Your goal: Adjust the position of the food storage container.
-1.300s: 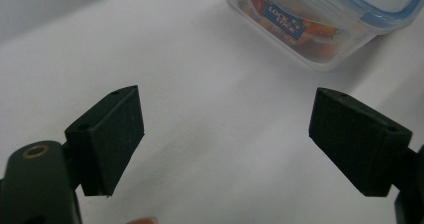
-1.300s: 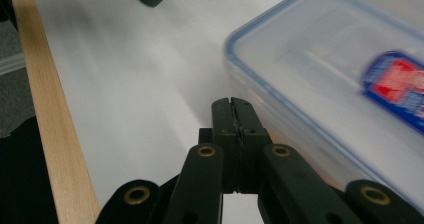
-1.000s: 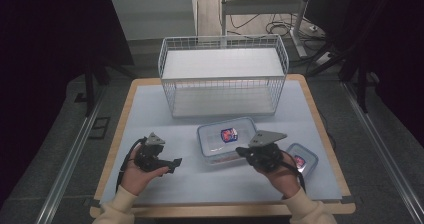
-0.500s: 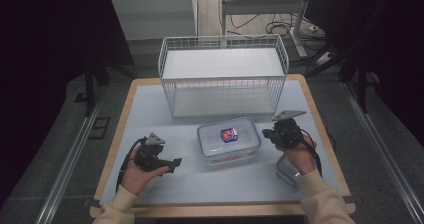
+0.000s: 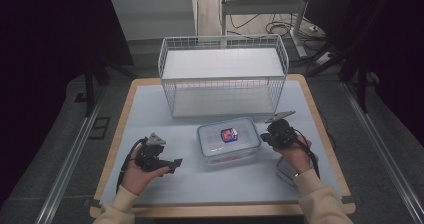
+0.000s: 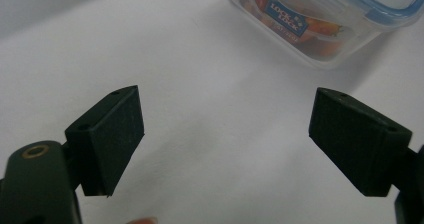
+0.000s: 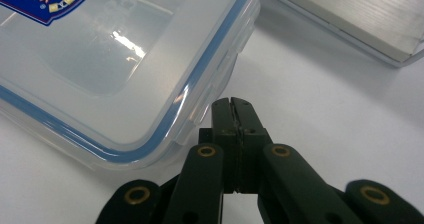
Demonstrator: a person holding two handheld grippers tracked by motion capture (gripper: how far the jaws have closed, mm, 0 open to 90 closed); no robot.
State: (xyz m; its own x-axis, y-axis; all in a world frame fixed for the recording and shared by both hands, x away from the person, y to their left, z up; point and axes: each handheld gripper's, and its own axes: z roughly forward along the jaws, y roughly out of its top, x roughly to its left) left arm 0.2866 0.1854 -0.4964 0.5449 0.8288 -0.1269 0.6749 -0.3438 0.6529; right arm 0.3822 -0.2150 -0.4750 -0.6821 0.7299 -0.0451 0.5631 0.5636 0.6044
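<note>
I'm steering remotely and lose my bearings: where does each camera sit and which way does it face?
High view: above the person's side, looking forward and down on the table, wire basket and lidded container; both forearms and hands show.
Left gripper view: on the left gripper, looking along its jaws, which stand wide apart, across the table.
Right gripper view: on the right gripper, whose jaws are shut, close beside the container's latch.
All three share the container.
</note>
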